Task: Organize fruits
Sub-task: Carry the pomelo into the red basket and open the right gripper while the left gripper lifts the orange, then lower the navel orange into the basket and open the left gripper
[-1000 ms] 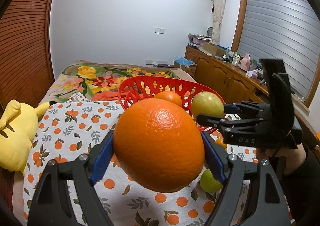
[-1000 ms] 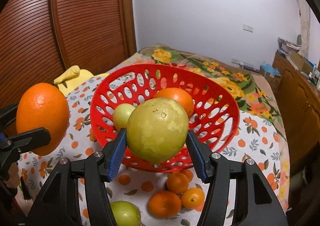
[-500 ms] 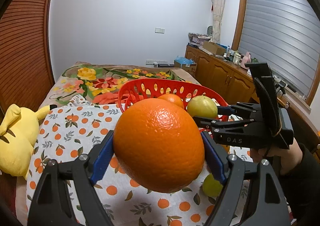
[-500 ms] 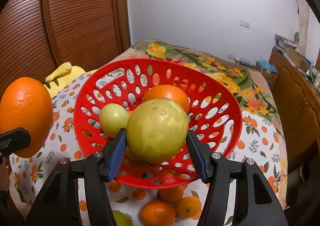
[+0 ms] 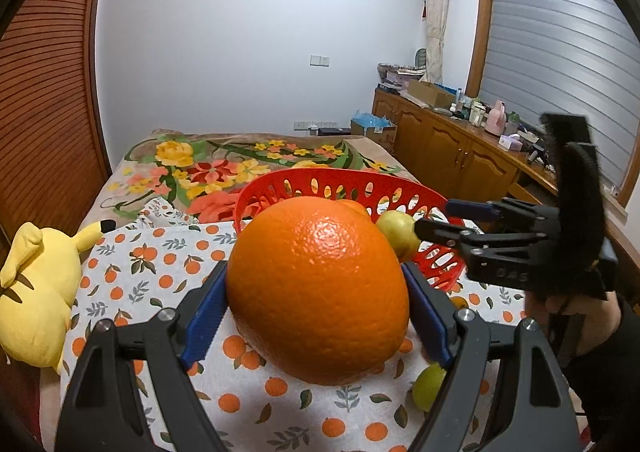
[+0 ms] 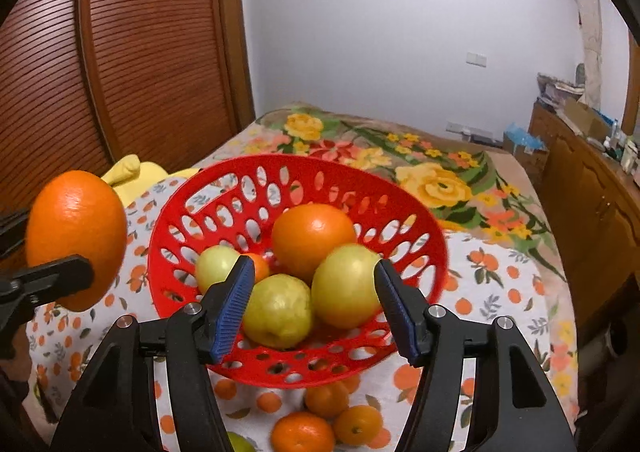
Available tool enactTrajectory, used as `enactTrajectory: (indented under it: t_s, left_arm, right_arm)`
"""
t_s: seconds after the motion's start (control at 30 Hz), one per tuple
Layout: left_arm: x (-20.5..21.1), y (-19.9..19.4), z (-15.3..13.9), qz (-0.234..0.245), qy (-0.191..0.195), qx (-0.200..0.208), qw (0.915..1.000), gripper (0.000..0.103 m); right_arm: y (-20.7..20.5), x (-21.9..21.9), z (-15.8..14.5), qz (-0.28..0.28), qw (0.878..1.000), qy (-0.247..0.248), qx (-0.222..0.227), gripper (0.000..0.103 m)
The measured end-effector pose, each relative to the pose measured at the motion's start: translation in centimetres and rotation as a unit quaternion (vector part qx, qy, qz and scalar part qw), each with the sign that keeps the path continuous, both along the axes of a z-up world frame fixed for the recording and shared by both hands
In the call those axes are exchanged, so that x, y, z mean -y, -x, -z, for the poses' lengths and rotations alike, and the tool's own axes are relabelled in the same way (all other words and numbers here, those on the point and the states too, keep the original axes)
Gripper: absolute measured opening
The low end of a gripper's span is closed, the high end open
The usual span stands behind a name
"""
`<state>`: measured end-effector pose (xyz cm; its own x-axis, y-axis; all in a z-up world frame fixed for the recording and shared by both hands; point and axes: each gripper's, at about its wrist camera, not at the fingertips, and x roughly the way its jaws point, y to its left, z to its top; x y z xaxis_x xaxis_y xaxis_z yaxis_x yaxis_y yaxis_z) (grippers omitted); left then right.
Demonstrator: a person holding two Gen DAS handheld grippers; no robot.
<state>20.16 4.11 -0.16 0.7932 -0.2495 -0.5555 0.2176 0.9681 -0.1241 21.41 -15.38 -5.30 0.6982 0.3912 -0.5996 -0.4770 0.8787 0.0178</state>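
Right wrist view showed the right gripper (image 6: pixel 314 302) poised over the red basket (image 6: pixel 424 224), its fingers (image 6: pixel 234 308) just opened and spread clear of the yellow-green fruit (image 6: pixel 346 284), which lay in the basket apart from both pads. That fruit rested against a second yellow-green fruit (image 6: pixel 278 310) and an orange (image 6: pixel 312 240) already in the basket; a blurred edge suggested it had not fully settled. Left wrist view showed the left gripper (image 5: pixel 316 310) with its fingers (image 5: pixel 204 316) clamped on a large orange (image 5: pixel 318 288), held above the patterned cloth (image 5: pixel 132 268) on the bed, just short of the basket rim. The step in hand was judged to be the release of the right gripper's fruit. The next move called for withdrawing the right gripper to clear the rim, then carrying the large orange over the basket and lowering it before release. Loose small oranges (image 6: pixel 302 432) and a green fruit (image 5: pixel 428 386) remained on the cloth.
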Motion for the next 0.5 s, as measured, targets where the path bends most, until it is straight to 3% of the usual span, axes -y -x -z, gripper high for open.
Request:
enactTrajectory:
  t_s: [0.5]
  left_arm:
    - [2.3, -5.8, 1.0, 0.008, -0.032, -0.028, 0.9991, 0.083]
  right_arm:
    - [0.2, 3.9, -1.4, 0.011, 0.999, -0.035, 0.014, 0.064]
